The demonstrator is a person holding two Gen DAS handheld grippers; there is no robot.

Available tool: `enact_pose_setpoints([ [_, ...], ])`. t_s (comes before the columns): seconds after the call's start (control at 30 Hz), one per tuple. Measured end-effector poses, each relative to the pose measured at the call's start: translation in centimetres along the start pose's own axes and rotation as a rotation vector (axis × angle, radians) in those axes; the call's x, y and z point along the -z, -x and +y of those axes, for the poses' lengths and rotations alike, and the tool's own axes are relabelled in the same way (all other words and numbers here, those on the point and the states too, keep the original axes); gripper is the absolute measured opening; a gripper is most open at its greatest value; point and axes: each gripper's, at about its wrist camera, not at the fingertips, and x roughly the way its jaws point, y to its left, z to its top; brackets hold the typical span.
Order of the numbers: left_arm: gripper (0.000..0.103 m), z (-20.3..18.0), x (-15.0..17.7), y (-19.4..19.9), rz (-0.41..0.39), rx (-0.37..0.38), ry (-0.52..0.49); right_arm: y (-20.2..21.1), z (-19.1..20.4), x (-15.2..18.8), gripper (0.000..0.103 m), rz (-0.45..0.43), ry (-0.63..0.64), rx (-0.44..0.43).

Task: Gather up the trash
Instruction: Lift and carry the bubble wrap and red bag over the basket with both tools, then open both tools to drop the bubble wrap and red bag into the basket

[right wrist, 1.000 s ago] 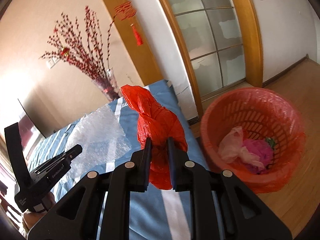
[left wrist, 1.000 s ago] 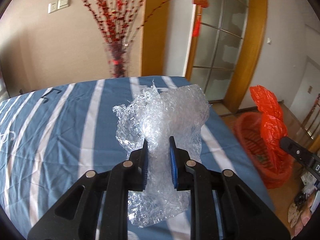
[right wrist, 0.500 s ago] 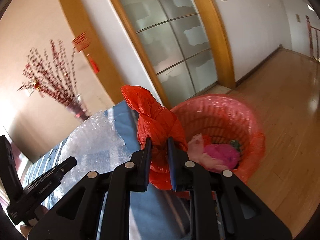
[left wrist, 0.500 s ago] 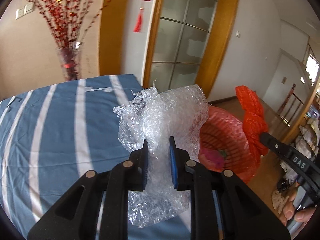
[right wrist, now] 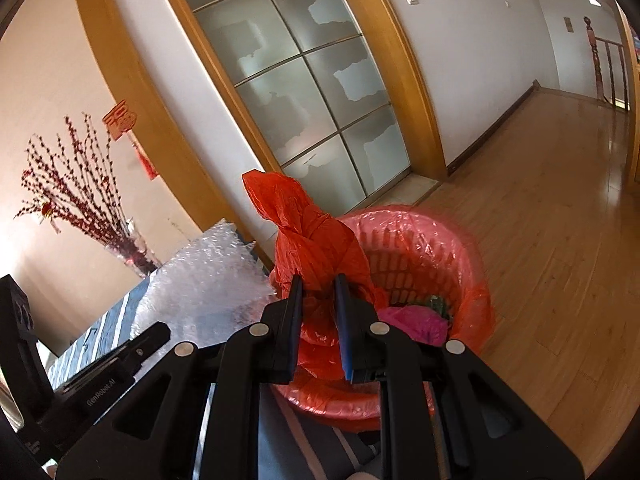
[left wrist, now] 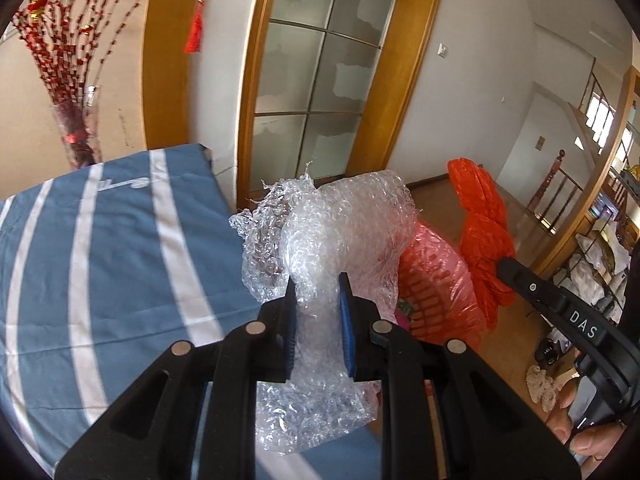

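Left tongs: left gripper (left wrist: 317,292) clenched on the bubble wrap (left wrist: 336,236), wad pinched between the blue pads and spilling above and below them.
Right tongs: right gripper (right wrist: 318,294) clenched on the orange plastic bag (right wrist: 310,240), twisted neck standing up past the fingertips.
Bubble wrap, place: carried in the air past the edge of the blue striped bed (left wrist: 104,248), just in front of the basket as seen from the left wrist view; not yet inside.
Orange bag, place: held over the near rim of the red waste basket (right wrist: 460,248); whether touching the liner, could not be told.
Basket: on the wooden floor (right wrist: 560,220) just beside the bed, lined with pink film, already holding a crumpled pink bag (right wrist: 416,318) and something dark green.
Done: both pieces picked up and brought close to the basket; some trash already inside.
Left: lowering over the opening and letting go of both, judged from the grips not yet released.
Change from a second earlier: then seen over the bed with the basket off to the side; now swung round, basket directly ahead and much nearer in both views.
Grips across that second: unchanged, same hold on the same pieces.
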Motion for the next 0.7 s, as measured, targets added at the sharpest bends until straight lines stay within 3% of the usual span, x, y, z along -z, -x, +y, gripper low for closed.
enact_pose_setpoints([
  [0.17,0.020,-0.9,-0.3,-2.2,0.030,0.040,0.011,-0.8,-1.3,-0.6,0.019,0.007,-0.036,0.000],
  [0.27,0.023,-1.2,-0.1,-3.5,0.053,0.056,0.016,-1.3,-1.9,-0.8,0.027,0.015,-0.053,-0.002],
  [0.43,0.041,-0.9,0.3,-4.7,0.073,0.050,0.026,-1.1,-2.6,-0.7,0.036,0.020,-0.058,0.012],
  [0.6,0.047,0.0,0.8,-4.3,0.072,0.031,0.036,0.1,-2.6,-0.5,0.043,0.006,-0.063,0.014],
  [0.7,0.050,0.4,1.0,-3.4,0.058,0.023,0.040,1.1,-2.1,-0.4,0.053,-0.004,-0.055,0.015],
])
